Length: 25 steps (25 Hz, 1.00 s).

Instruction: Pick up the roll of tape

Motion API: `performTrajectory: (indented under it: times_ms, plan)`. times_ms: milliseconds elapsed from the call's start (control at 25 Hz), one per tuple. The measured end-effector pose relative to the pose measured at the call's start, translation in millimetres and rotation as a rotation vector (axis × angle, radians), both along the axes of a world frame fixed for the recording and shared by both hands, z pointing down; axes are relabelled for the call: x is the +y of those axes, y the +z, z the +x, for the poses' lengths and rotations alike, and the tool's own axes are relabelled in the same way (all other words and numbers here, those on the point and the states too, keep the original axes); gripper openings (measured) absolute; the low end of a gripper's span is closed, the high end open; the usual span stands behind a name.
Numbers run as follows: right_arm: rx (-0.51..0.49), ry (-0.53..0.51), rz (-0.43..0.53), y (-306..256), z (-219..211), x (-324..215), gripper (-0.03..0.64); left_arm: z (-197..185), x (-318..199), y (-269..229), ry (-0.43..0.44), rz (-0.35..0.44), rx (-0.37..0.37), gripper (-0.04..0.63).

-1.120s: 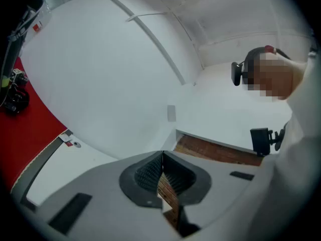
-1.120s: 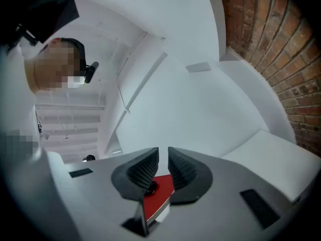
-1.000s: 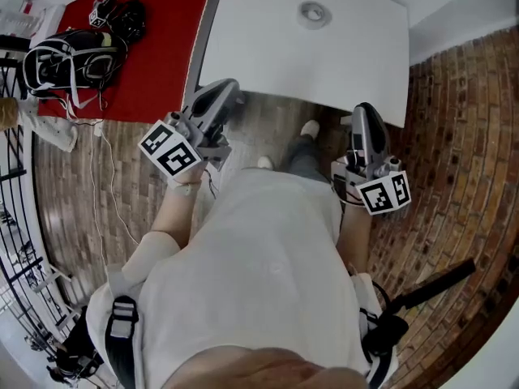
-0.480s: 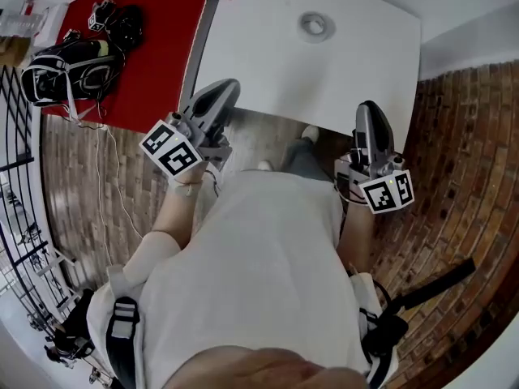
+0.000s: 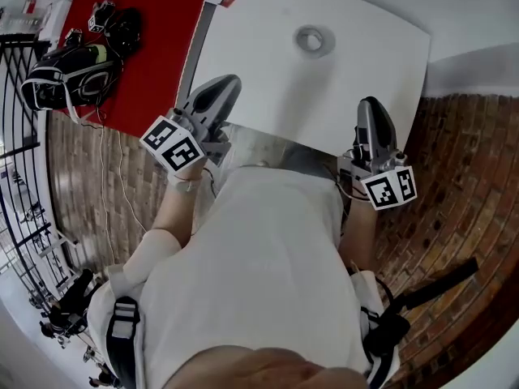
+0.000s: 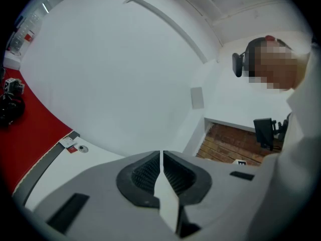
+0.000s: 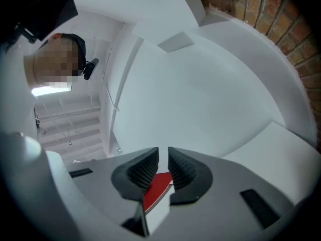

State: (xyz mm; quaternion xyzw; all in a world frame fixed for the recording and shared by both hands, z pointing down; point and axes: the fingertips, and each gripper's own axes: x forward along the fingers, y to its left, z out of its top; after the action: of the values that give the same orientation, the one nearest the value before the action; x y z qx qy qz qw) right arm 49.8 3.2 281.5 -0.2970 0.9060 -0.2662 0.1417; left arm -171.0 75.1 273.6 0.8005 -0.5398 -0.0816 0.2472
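**Tape Roll Lay Untouched on White Worktop**

The roll of tape lay flat near the far edge of the white worktop, well apart from both grippers. The left gripper hung over the worktop's near left edge, its jaws pressed together on nothing. The right gripper hung at the near right edge, its jaws slightly apart and empty. A black bag sat on the red surface alongside.
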Motion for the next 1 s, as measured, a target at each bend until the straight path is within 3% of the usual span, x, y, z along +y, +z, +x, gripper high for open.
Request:
performTrajectory:
  times_ms: [400, 760, 1000]
  plan:
    - [0.018, -0.100, -0.055, 28.3, 2.8, -70.3, 0.044, 11.6, -63.4, 12.8, -0.052, -0.060, -0.079, 0.011]
    - [0.019, -0.169, -0.078, 45.5, 5.7, -93.6, 0.044, 25.1, -87.0, 18.1, -0.069, -0.073, -0.189, 0.012]
    - [0.004, -0.163, -0.096, 54.0, 8.5, -94.4, 0.044, 29.9, -98.4, 19.7, -0.028, -0.099, -0.257, 0.082]
